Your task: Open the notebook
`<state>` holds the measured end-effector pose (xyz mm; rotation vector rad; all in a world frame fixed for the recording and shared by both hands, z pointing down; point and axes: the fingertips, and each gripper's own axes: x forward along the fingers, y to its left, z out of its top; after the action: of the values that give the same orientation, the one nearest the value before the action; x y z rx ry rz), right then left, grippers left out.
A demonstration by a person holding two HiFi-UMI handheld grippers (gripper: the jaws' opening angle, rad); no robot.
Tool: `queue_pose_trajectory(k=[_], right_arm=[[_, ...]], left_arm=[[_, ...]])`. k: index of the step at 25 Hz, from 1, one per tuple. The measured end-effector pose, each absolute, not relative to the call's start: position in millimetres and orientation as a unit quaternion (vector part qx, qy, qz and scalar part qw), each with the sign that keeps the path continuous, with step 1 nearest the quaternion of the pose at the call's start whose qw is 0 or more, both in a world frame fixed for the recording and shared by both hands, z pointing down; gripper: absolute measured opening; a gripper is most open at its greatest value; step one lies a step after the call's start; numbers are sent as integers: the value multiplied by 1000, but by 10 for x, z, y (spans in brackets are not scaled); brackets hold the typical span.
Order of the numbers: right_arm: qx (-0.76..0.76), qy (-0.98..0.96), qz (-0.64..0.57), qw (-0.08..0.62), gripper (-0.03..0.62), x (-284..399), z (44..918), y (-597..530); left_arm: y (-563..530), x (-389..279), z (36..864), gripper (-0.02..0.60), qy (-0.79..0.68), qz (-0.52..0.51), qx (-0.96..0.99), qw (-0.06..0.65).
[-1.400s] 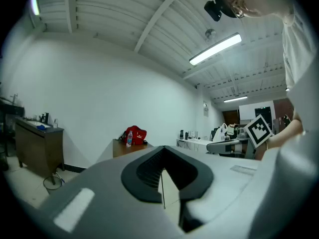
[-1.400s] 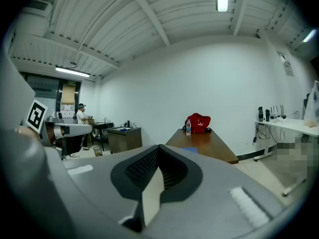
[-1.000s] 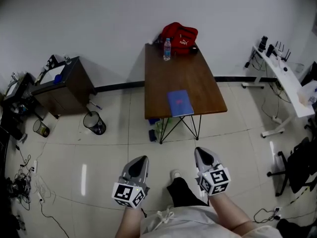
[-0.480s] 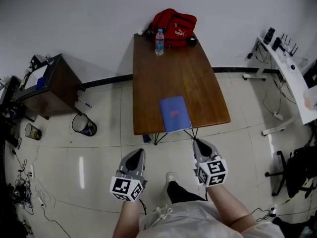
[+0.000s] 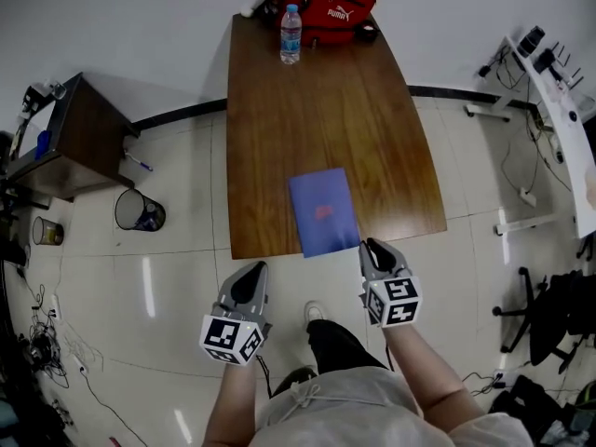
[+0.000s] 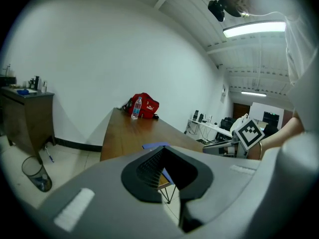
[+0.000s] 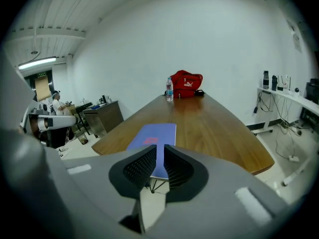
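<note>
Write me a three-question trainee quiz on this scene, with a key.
1. True or false: the notebook on the table lies open.
2. What stands beside the red bag? A mug; B water bottle; C lamp.
3. Fill in: the ___ gripper is nearer the notebook.
Key: 1 false, its blue cover is shut; 2 B; 3 the right gripper.
</note>
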<state>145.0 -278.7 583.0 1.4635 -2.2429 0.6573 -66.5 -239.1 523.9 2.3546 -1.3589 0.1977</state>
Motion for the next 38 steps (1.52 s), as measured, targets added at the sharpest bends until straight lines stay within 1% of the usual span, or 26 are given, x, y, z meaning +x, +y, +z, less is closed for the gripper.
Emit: queue_pose_trajectory(k=[6,11,13,20,24,29,34,38], right_arm=[[515,-778,277,227,42,1499,6440,-2896],[518,-767,298,236,60,1534,6638,-2865],[516,-768,297,234,58,1534,6645,-2874],[524,-749,338,225,21,1579,6661,-2895],[527,-751,334,218,14,1572,6513,-2872],[522,-766,325,187,9,1468,6104,-2887],[483,-808,298,154,9,1116,5590,-2884],[437,-840,294,135,9,678,5296,-2818]], left_arm=[[-2470,-540,5706,5,-474,91,839,250],[-2487,-539,5781,5,-472,87,836,265],[-2507,-553,5791,5,-473,83,835,268],[-2539,-525,5704,5,-472,67,838,265],[-2506,-550,5573,5,-476,61,840,254],[-2416,-629,5359,5,-491,51,837,237],[-2251,-779,5178,6,-516,47,826,221],[-2078,-1013,5098,5,-548,45,808,212]])
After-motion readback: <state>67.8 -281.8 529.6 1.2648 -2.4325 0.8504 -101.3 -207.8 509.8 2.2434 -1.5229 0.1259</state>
